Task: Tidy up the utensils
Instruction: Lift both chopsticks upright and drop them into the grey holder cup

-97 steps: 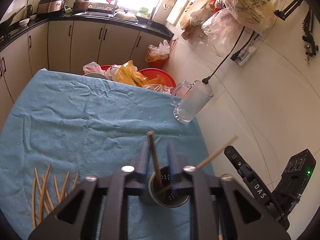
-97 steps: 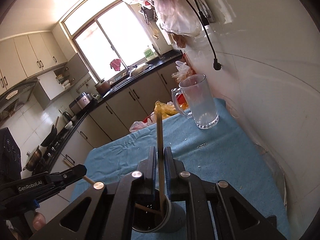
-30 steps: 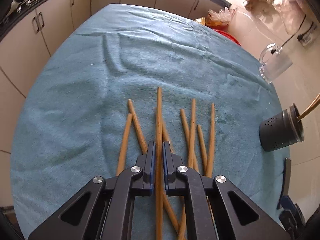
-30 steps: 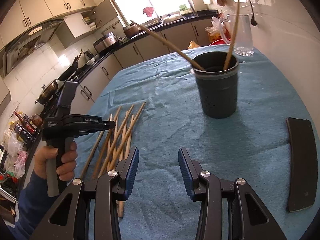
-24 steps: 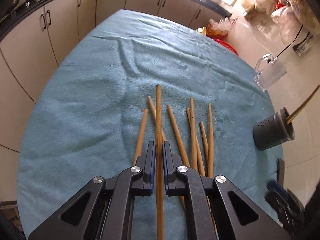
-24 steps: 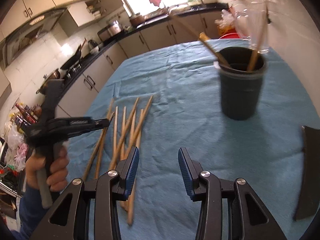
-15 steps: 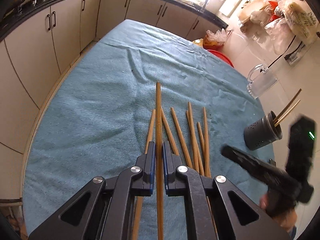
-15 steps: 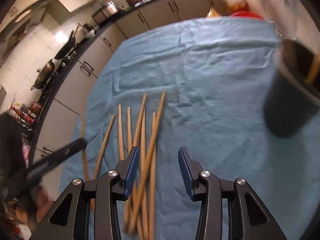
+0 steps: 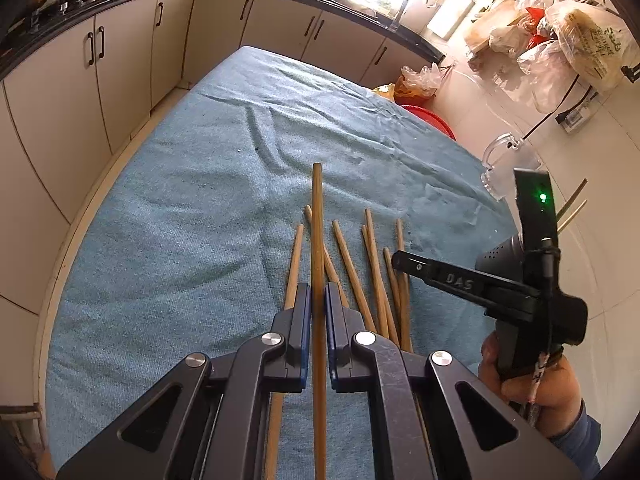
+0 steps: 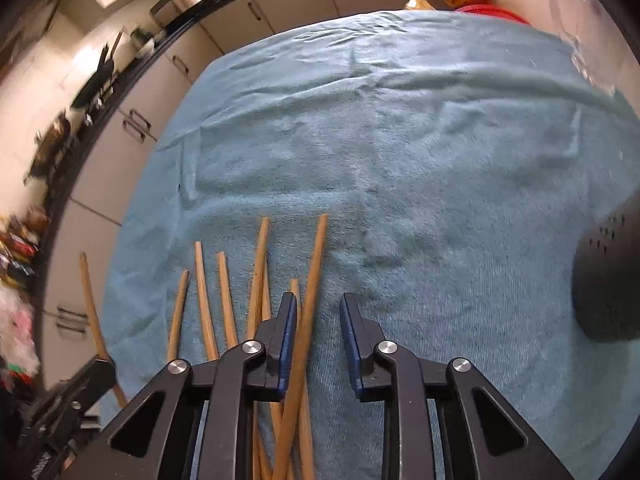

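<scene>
The dark holder (image 10: 608, 280) is blurred and cut by the right edge.

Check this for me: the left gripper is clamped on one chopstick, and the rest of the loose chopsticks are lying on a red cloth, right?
Not quite. The left gripper is clamped on one chopstick, but the cloth under the loose chopsticks is blue, not red, as the left wrist view shows.

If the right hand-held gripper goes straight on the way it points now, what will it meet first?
Most likely the loose chopstick lying between its closing fingers, since the right hand-held gripper points steeply down at the pile; just under it is the blue cloth. Depth is hard to judge here.
</scene>
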A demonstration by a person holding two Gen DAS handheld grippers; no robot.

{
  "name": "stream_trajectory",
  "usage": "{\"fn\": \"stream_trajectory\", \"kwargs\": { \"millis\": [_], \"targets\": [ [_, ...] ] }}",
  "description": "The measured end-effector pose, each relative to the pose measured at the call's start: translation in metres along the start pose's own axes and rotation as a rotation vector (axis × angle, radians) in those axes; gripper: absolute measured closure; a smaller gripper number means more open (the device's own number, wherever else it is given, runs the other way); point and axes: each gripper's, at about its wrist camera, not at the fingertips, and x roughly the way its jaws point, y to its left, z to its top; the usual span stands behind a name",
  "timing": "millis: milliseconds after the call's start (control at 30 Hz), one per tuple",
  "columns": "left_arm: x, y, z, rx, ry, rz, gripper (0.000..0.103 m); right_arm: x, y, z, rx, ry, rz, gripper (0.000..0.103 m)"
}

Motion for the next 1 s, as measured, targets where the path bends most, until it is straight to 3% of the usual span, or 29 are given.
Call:
{"fn": "stream_trajectory", "kwargs": {
  "millis": [33, 267, 700, 1000],
  "targets": [
    [-0.001, -0.001, 0.000, 0.003, -0.003, -0.001, 0.096, 0.001, 0.003, 0.002, -0.014, -0.001, -0.021, 0.093],
    [-0.015, -0.013, -0.005, 0.028, -0.034, -0.007, 0.096, -0.016, -0.005, -0.014, 0.016, -0.042, 0.083, 0.096],
    [-0.073, -0.048, -0.030, 0.090, -0.169, -0.010, 0.096, -0.160, 0.002, -0.088, -0.098, -0.454, 0.180, 0.096],
    [-0.087, -0.057, -0.044, 0.116, -0.174, -0.011, 0.096, -0.194, -0.002, -0.128, -0.119, -0.552, 0.207, 0.096]
  ]
}}
